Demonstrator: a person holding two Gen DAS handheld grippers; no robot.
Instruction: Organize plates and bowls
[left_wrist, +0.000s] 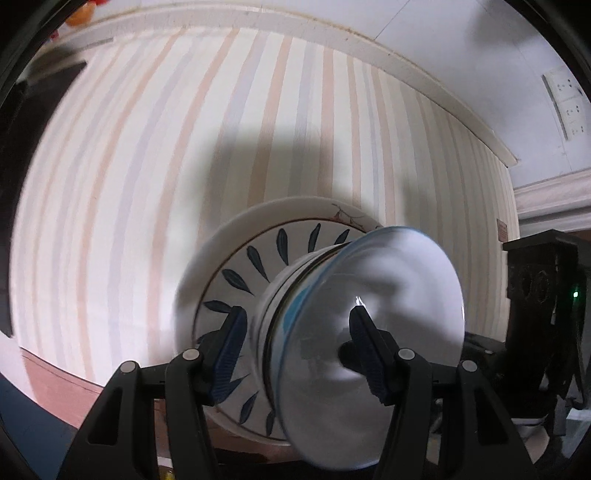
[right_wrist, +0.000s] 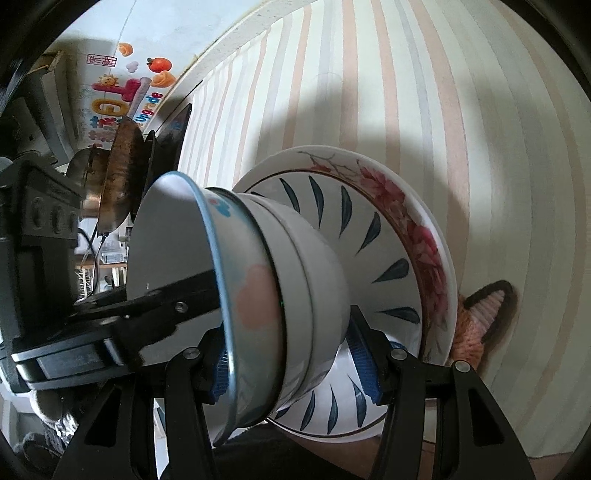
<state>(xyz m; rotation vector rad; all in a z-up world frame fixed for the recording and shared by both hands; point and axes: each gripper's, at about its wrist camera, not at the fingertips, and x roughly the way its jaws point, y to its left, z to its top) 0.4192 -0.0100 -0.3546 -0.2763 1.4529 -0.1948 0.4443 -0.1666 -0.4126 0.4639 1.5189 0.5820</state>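
Both grippers, left (left_wrist: 299, 354) and right (right_wrist: 291, 365), clamped wide across stack (right_wrist: 295, 288); top bowl (right_wrist: 192, 280), apparently loose, could slide off.

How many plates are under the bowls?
2. A pink-flower plate lies at the bottom on the striped cloth, and a blue-leaf plate sits on it, under the bowls. More could be hidden.

Left gripper (left_wrist: 299, 354) fingers spread around bowl stack, right gripper (right_wrist: 295, 365) fingers likewise spread wide.
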